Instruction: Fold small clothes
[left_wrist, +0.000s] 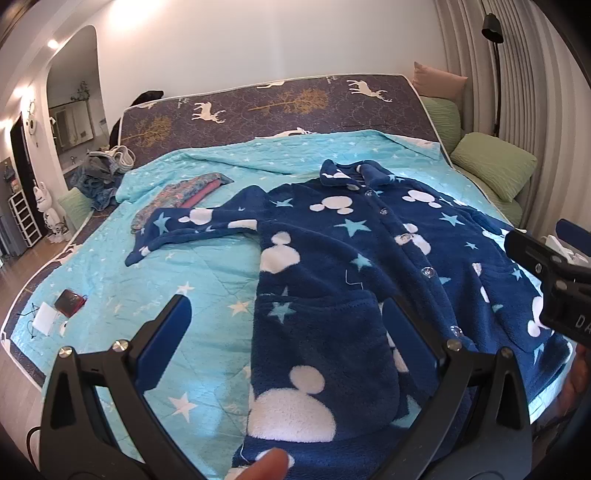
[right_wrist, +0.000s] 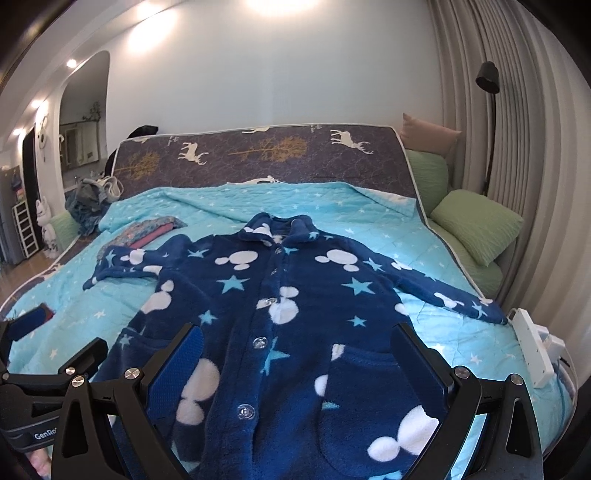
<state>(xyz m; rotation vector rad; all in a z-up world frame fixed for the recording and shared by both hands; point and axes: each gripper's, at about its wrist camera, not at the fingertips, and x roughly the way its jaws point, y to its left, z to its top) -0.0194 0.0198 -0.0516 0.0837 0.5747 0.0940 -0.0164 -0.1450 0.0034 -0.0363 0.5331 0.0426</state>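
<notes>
The jacket (right_wrist: 280, 314) lies buttoned and face up on the blue quilt (right_wrist: 369, 221), both sleeves spread out; its hem is cut off behind the tools in both views; the left gripper (left_wrist: 284, 325) and right gripper (right_wrist: 299, 350) hang above its lower half with fingers spread wide, holding nothing; a folded cloth (left_wrist: 184, 194) beyond the left sleeve is partly hidden; a white power strip (right_wrist: 532, 347) sits at the quilt's right edge.
</notes>
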